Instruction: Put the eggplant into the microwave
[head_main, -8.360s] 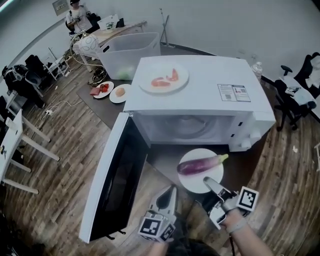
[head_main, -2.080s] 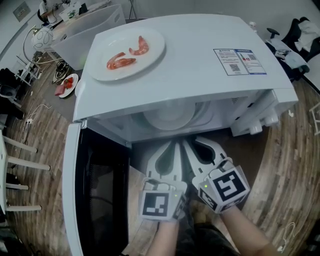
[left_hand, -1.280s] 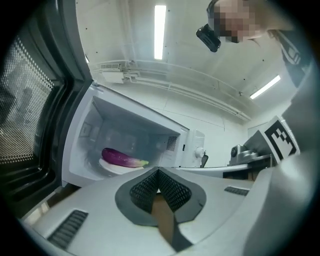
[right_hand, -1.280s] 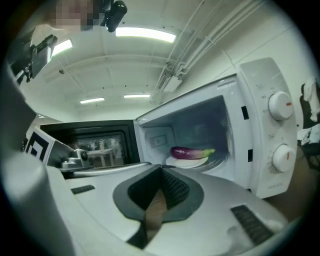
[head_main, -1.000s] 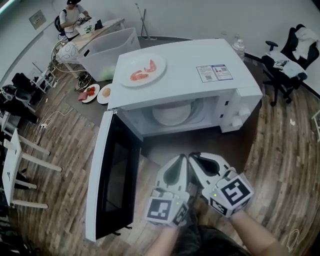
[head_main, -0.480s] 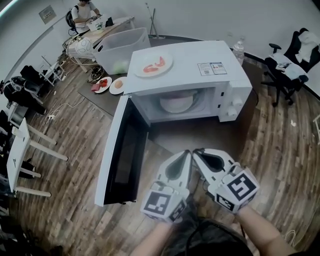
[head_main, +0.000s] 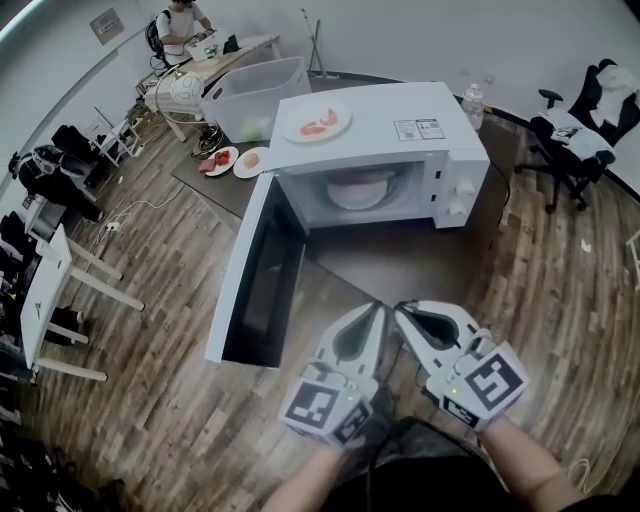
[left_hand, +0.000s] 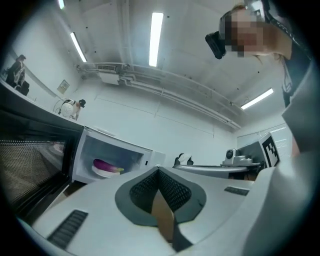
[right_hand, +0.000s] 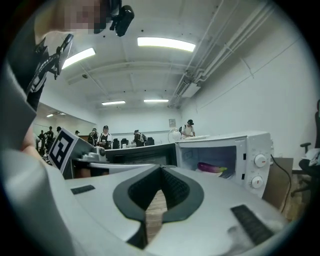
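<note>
The purple eggplant (left_hand: 104, 164) lies on a white plate (left_hand: 102, 172) inside the white microwave (head_main: 400, 130). The microwave door (head_main: 252, 272) hangs wide open to the left. In the right gripper view the eggplant (right_hand: 211, 167) shows in the cavity beside the two knobs. From the head view only the plate (head_main: 355, 190) can be made out in the cavity. My left gripper (head_main: 377, 309) and right gripper (head_main: 399, 307) hover side by side well in front of the microwave, near my body. Both are shut with nothing between the jaws.
A plate of shrimp (head_main: 318, 122) rests on top of the microwave. Behind it are a clear plastic bin (head_main: 255, 95), two small plates of food (head_main: 222, 160) and a bottle (head_main: 474, 98). An office chair (head_main: 575, 130) stands at the right. People stand at the back of the room.
Both grippers have drawn back from the microwave toward my body and risen. The microwave now looks smaller and farther off. Both stay shut.
</note>
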